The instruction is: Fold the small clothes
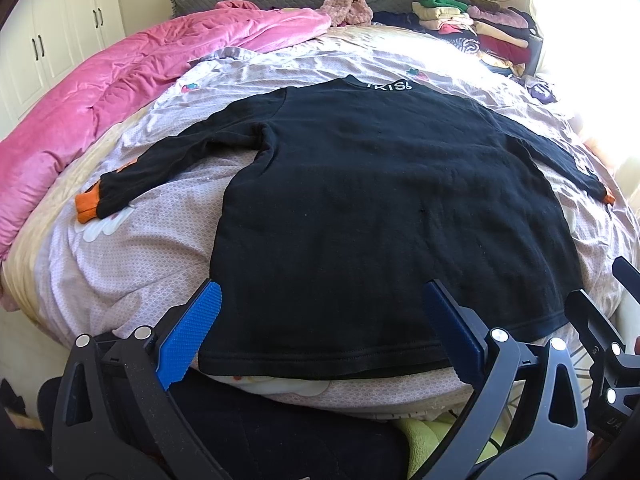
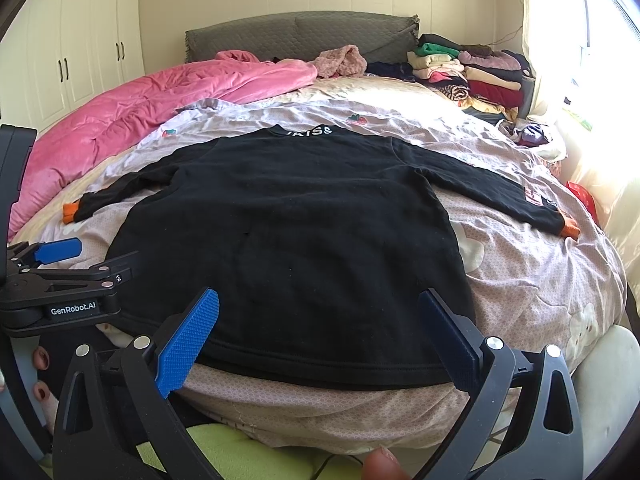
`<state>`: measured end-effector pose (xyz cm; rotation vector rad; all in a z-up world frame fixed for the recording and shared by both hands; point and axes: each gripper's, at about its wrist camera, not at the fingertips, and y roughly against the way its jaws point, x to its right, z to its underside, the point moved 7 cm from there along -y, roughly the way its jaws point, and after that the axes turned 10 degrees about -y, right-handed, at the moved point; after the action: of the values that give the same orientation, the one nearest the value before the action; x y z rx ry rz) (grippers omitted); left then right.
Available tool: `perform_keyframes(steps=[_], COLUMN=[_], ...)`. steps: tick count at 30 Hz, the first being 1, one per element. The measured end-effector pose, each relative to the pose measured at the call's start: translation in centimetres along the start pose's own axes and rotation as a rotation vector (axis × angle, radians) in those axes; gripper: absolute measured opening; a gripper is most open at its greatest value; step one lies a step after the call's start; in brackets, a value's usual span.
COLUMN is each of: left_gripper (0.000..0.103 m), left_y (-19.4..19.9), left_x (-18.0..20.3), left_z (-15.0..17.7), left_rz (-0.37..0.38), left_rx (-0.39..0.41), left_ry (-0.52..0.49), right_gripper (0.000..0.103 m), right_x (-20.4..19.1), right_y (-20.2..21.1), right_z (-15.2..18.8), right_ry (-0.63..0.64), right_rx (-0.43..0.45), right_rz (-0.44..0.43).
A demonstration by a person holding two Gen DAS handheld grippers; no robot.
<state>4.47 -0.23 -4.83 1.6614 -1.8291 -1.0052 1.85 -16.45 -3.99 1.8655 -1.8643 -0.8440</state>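
A black long-sleeved sweater (image 1: 360, 200) with orange cuffs lies flat, back up, on the bed, sleeves spread to both sides, hem toward me. It also shows in the right wrist view (image 2: 296, 236). My left gripper (image 1: 324, 292) is open and empty, its blue fingers hovering over the hem's left part. My right gripper (image 2: 320, 300) is open and empty, over the hem's middle to right part. The left gripper's body (image 2: 60, 276) shows at the left of the right wrist view.
The bed (image 1: 120, 248) has a pale patterned sheet. A pink quilt (image 1: 120, 92) is bunched along the left. A stack of folded clothes (image 1: 480, 28) sits at the far right by the grey headboard (image 2: 304, 32). White wardrobes (image 2: 80, 48) stand on the left.
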Motion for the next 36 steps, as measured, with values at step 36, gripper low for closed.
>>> perform_keyframes(steps=[36], left_gripper=[0.094], left_y=[-2.8], left_x=[0.2], left_z=[-4.8], left_rz=[-0.036], left_rx=[-0.02], left_ry=[-0.033], right_gripper=[0.099], right_x=[4.2], right_y=[-3.1], right_z=[-5.3], right_ry=[-0.095], right_rx=[0.027], right_rz=[0.005])
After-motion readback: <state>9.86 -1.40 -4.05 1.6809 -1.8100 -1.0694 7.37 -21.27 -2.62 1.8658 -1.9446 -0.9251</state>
